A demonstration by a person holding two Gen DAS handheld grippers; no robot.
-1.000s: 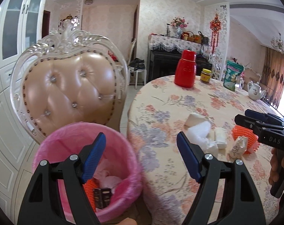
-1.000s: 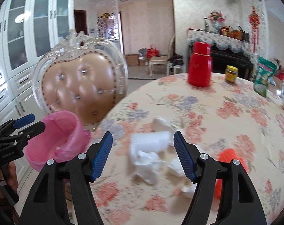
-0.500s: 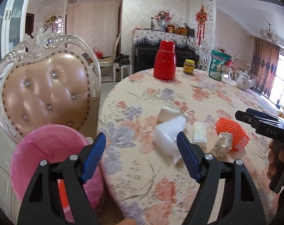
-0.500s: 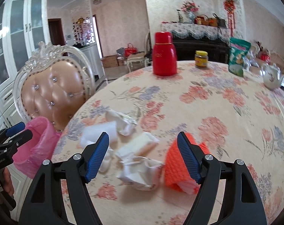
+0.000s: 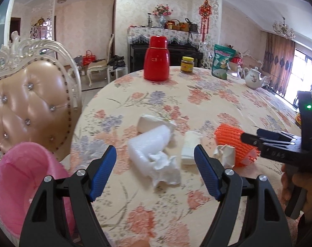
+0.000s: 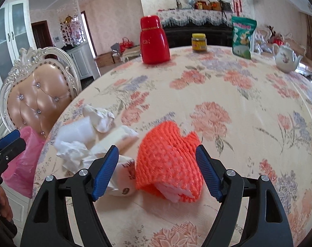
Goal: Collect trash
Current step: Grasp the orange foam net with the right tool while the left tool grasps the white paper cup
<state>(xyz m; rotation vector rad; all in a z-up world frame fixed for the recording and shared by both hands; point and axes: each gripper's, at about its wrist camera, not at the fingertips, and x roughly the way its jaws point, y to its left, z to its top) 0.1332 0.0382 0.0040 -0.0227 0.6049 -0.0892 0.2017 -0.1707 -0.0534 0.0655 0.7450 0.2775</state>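
Note:
Trash lies on the floral table: an orange foam net (image 6: 170,156) (image 5: 232,142), a crumpled printed wrapper (image 6: 121,183) (image 5: 224,154), a white bubble-wrap roll with tissue (image 5: 151,150) (image 6: 73,144), a white packet (image 5: 189,146) (image 6: 119,138) and crumpled paper (image 5: 154,121) (image 6: 100,117). My right gripper (image 6: 156,170) is open, with the orange net between its fingers. My left gripper (image 5: 156,168) is open and empty, just short of the bubble wrap. The pink-lined bin (image 5: 18,185) (image 6: 26,160) stands at the table's left edge.
A red thermos (image 5: 157,61), a yellow-lid jar (image 5: 187,64), a green bag (image 5: 223,61) and a white teapot (image 5: 253,78) stand at the table's far side. A padded chair (image 5: 30,103) is behind the bin.
My left gripper swung right from over the bin to face the trash on the table. My right gripper moved right and forward until the orange net sat between its fingers.

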